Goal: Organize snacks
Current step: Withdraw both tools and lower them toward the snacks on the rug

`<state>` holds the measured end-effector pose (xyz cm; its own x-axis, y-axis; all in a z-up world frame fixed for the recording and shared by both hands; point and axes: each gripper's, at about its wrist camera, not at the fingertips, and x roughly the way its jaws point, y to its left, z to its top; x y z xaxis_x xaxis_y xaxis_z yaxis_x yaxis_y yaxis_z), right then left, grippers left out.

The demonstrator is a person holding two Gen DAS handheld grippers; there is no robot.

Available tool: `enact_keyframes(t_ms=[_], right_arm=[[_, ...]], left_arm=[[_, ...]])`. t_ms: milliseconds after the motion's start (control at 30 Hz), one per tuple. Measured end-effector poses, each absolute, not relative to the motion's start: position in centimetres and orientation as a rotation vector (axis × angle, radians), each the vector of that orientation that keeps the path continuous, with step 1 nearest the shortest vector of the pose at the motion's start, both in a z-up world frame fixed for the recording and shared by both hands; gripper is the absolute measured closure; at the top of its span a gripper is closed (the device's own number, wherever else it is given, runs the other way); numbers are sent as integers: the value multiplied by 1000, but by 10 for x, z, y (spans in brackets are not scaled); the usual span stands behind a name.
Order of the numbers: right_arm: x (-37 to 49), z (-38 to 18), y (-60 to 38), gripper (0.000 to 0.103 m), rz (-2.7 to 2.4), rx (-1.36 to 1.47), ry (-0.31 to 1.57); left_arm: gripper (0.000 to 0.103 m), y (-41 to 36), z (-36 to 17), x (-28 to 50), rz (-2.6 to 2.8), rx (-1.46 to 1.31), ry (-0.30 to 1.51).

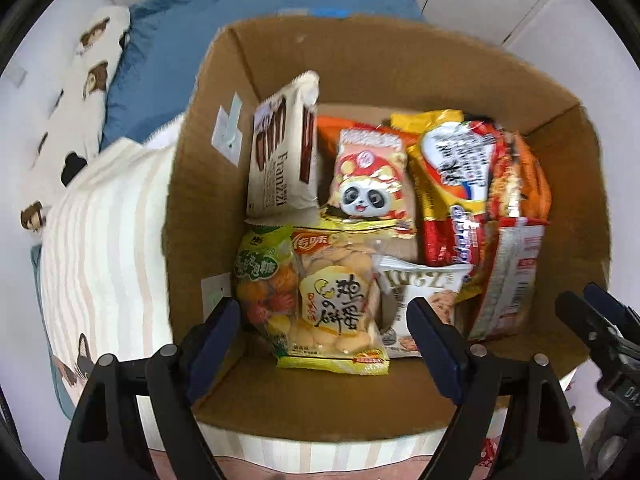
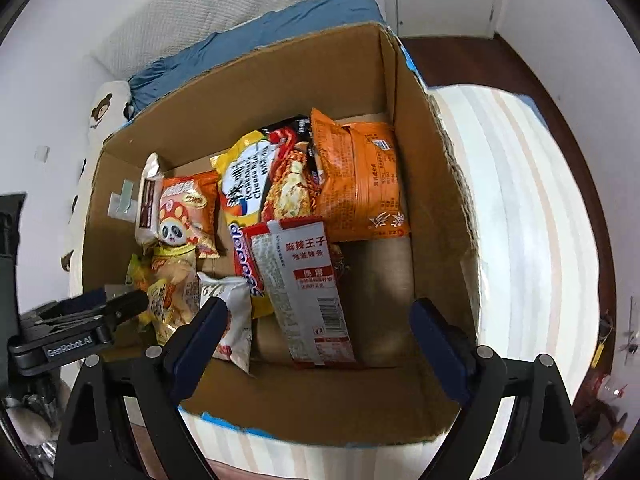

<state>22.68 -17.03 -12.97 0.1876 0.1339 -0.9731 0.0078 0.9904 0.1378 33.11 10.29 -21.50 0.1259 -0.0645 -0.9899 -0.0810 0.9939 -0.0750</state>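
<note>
The snacks sat inside a big brown cardboard box point(image 1: 568, 152) with its top open. The box stood on a soft cream blanket with pale stripes point(image 1: 100, 240).

In the near left corner lay a clear yellow bag of small round egg biscuits point(image 1: 340, 304). A green bag of bright round candies point(image 1: 266, 280) lay touching its left side. Behind them a tall cream packet of chocolate wafers point(image 1: 280, 152) leaned on the left wall. Next to it was a red and orange bag with a cartoon panda point(image 1: 368, 184). A little white snack bag point(image 1: 416, 292) lay just right of the biscuits. A silver and red packet with a barcode point(image 2: 308, 292) lay in the middle, and a big orange crinkly bag point(image 2: 360, 184) stood at the back right.

The left gripper point(image 1: 324, 340) pointed down over the biscuit bag. Its blue fingers were spread wide and gripped nothing. The right gripper point(image 2: 320, 340) hung over the silver packet, its fingers also wide apart and empty.

A blue pillow point(image 1: 224, 24) lay behind the box
</note>
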Motion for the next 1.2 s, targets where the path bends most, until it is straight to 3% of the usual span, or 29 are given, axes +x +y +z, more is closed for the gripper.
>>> enact_keyframes(t_ms=[567, 1200], right_arm=[[129, -81, -153, 8, 201, 119, 1243], [-24, -191, -245, 8, -40, 507, 1458]], left_arm=[[18, 108, -152, 213, 24, -162, 1198], [18, 149, -247, 125, 121, -184, 1404]])
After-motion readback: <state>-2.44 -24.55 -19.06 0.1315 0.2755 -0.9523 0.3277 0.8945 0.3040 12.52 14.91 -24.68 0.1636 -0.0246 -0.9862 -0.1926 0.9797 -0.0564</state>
